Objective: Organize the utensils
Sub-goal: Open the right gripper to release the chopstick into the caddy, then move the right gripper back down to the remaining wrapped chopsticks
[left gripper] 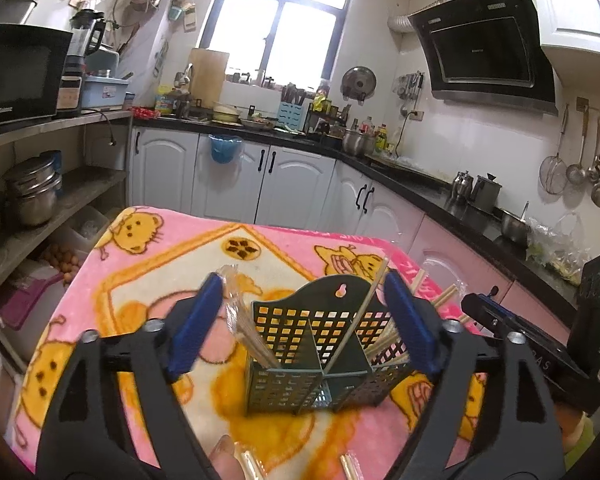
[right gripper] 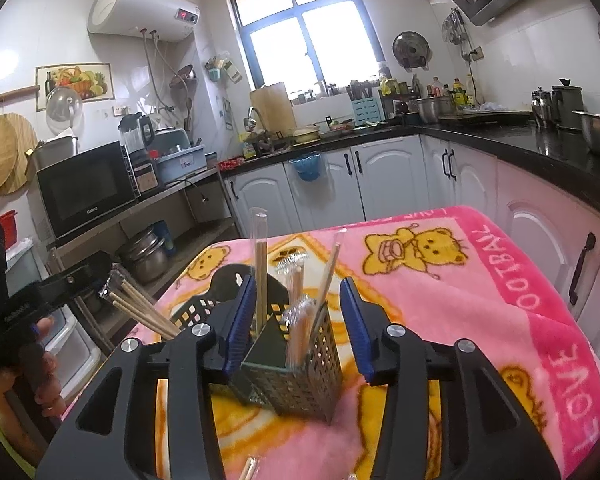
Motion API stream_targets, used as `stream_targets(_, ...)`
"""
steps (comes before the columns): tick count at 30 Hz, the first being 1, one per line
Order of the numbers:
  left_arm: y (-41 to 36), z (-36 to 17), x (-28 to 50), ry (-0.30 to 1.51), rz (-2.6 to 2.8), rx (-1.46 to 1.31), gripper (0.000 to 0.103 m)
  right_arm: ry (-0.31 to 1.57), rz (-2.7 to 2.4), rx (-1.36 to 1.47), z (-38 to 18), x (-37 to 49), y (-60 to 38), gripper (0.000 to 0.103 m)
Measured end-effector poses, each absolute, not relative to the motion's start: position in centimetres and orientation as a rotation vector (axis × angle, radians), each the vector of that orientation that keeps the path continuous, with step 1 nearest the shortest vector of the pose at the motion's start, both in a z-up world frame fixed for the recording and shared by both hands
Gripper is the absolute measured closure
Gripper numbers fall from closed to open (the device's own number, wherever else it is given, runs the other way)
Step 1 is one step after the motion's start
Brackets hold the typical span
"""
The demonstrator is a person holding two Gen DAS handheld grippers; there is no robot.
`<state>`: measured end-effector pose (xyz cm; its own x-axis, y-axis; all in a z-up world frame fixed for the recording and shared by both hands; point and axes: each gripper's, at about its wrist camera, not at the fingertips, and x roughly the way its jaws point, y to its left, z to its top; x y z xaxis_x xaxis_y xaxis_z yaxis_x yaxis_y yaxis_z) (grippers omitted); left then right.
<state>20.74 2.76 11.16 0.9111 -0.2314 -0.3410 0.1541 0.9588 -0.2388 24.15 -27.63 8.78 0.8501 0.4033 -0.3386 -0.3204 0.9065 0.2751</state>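
A green perforated utensil caddy (left gripper: 296,376) stands on the pink cartoon blanket (left gripper: 140,264). Its left compartment holds plastic-wrapped chopsticks (left gripper: 246,328), its right one bare wooden chopsticks (left gripper: 384,342), and a single stick (left gripper: 366,312) leans across the middle. My left gripper (left gripper: 304,280) is open, with its blue pads on either side of the caddy and apart from it. In the right wrist view the caddy (right gripper: 300,376) sits between the pads of my open right gripper (right gripper: 297,282). A tall wrapped chopstick (right gripper: 260,264) stands close beside that gripper's left pad. The left gripper (right gripper: 32,300), in a hand, shows at the left.
More wrapped chopsticks (left gripper: 248,464) lie loose on the blanket near the camera. White cabinets (left gripper: 284,184) under a dark counter run behind and to the right of the table. At the left, an open shelf (left gripper: 52,204) carries a microwave (left gripper: 20,72) and steel pots.
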Motion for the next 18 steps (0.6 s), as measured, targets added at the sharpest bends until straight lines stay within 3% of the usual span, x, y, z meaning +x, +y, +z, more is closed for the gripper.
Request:
stream_targets(4,2.9,11.1,20.0,0.370,-0.201,-0.224,0.011,0.404,0.384,0.208,8.6,23.5,-28.0,0.057)
stream_targets(18,2.5,10.3,16.7,0.378,-0.206,-0.225,0.011,0.434,0.385,0.175,7.9,20.9,-28.6,0.051)
